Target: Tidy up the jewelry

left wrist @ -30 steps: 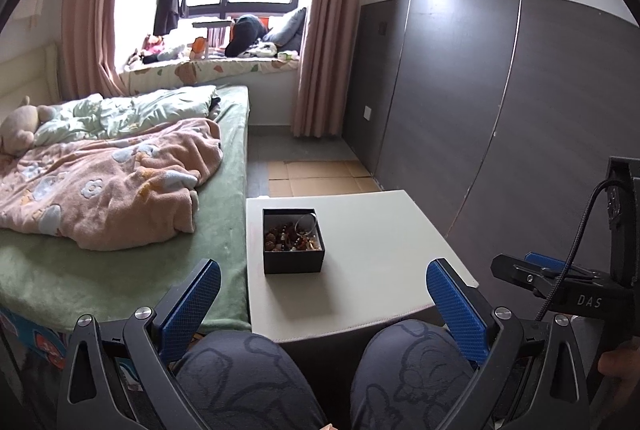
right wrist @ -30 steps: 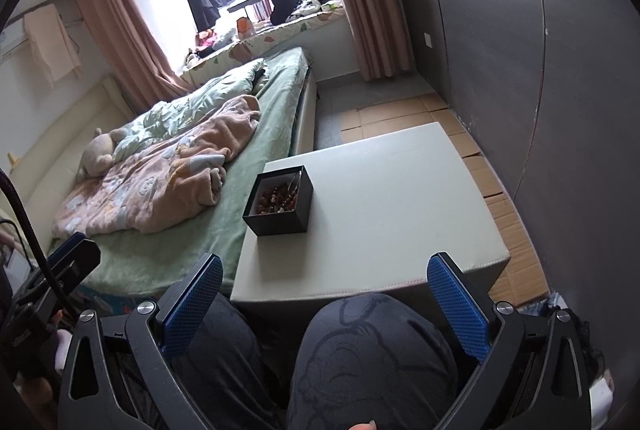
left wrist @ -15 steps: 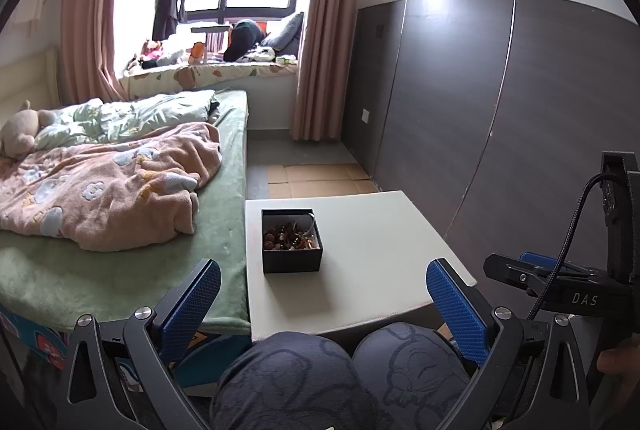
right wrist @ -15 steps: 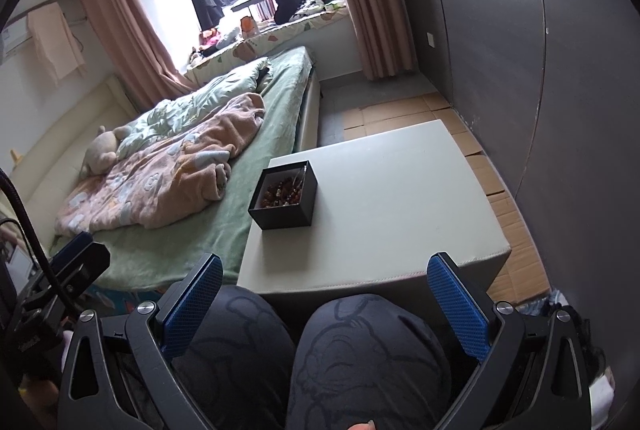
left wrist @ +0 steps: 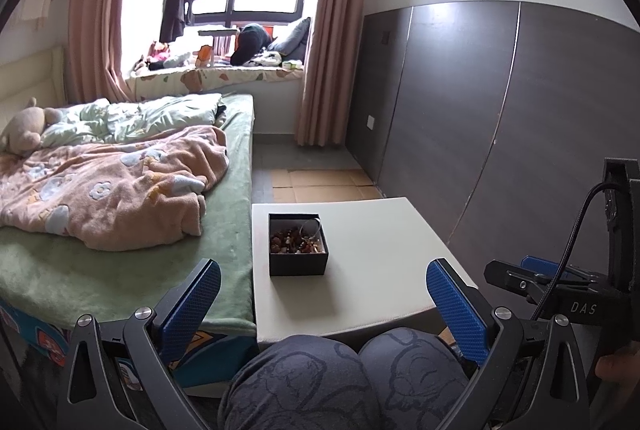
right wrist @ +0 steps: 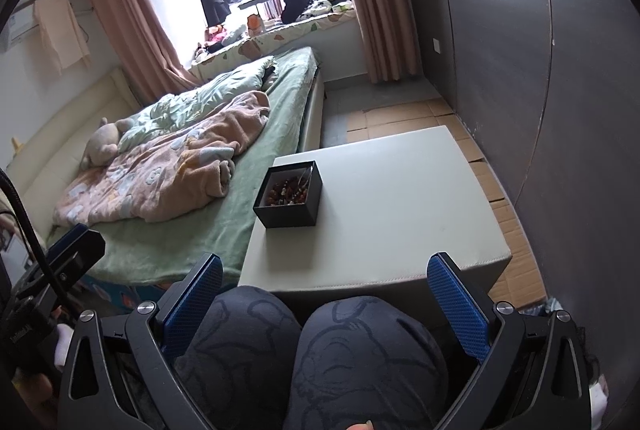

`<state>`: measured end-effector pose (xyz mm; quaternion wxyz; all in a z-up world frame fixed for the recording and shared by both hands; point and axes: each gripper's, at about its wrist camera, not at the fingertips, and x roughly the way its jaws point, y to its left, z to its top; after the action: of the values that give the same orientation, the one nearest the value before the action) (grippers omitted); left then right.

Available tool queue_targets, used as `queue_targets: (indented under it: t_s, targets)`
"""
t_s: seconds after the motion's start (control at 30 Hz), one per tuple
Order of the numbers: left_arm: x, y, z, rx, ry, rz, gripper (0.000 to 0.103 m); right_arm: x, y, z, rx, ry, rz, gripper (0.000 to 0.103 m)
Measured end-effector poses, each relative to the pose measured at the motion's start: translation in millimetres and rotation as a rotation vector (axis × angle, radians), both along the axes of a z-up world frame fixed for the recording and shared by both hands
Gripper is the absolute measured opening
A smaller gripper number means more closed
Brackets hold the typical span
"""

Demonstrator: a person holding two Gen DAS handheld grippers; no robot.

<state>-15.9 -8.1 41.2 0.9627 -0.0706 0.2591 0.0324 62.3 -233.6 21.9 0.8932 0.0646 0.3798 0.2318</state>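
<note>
Bedroom with dark panelled wall on the right and pink curtains at the window. Beside the bed (left wrist: 224, 282), covered with a green fleecy sheet and a soft pink blanket (left wrist: 108, 190), stood one low white table (left wrist: 384, 250) with a smooth, slightly cushioned top and rounded edges. On its left part, near the bed side, sat one small square black box (left wrist: 298, 262), open on top, filled with many small brown and red beads (left wrist: 294, 242) and one thin wire ring, too small to count exactly. Left gripper (left wrist: 324, 306) held wide open above the knees in patterned grey trousers, with two blue textured pads (left wrist: 188, 306), gripping nothing and touching nothing. Right gripper (right wrist: 326, 304) likewise spread wide and without load, well apart from the box (right wrist: 288, 196). One plush toy (left wrist: 24, 130) lay at the pillow end.
</note>
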Motion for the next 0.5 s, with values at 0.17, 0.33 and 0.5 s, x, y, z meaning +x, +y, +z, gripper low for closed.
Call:
queue_targets:
  t_s: [0.17,0.33,0.5]
  targets:
    - [-4,-2,3,0.002,-0.011,-0.002,0.103,-4,1,2,0.004,-0.005,0.004,0.103]
    - [-6,-1,5,0.003,-0.015,-0.002,0.103,-8,2,4,0.004,-0.011,0.006,0.103]
    - [-10,-2,7,0.011,-0.025,-0.003,0.103,-11,5,8,-0.008,-0.027,0.014,0.103]
